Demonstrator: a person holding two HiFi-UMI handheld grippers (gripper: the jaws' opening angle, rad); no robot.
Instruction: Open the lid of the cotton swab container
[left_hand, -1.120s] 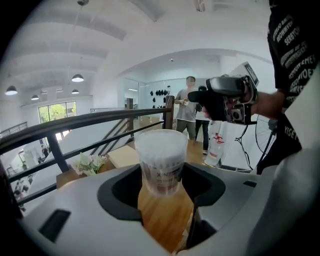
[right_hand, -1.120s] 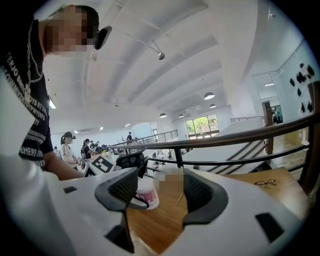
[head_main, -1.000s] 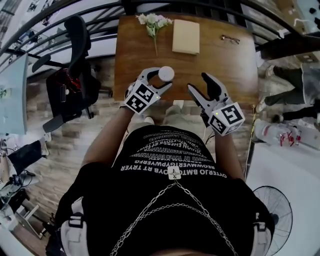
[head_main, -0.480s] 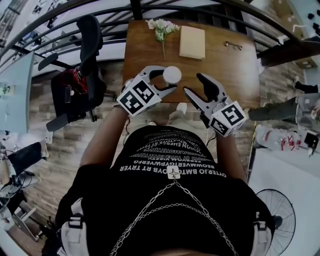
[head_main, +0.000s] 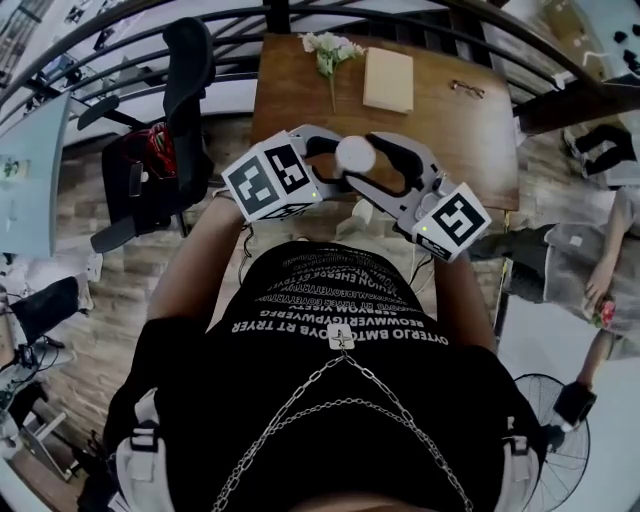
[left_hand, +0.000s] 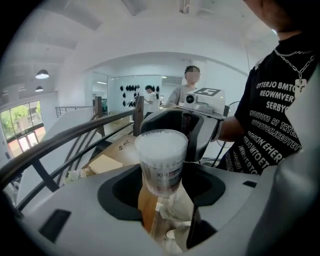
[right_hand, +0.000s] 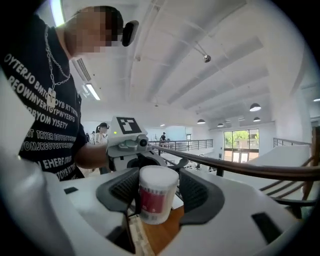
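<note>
Left tool (head_main: 335, 158) is closed on the cotton swab container (head_main: 355, 155), its two jaw tips pinching the clear body from either side, low down. It holds the container upright in the air above the near edge of the bench (head_main: 450, 130), just in front of the person's chest. This tool comes in from the left and angles to the far right, and its marker cube (head_main: 268, 180) faces up toward the head camera.

The right tool (head_main: 368, 160) comes from the near right and points to the far left, so the two tools meet nose to nose around the container. Its jaws are spread, one on each side of the container's upper part at the level of the white lid (right_hand: 158, 175). The ridged pads sit very close to the sides, but no grip shows. Its marker cube (head_main: 452, 222) lies at the near right.

Both forearms are bent at the elbow and drawn in toward the middle of the body. The left forearm (head_main: 200, 270) slants up from the near left and the right forearm (head_main: 458, 290) rises from the near right.

The lid is on the container. Far back on the bench lie a sprig of white flowers (head_main: 333, 48), a beige notebook (head_main: 388, 80) to its right, and a pair of glasses (head_main: 467, 90) further right, all well apart from the tools.
</note>
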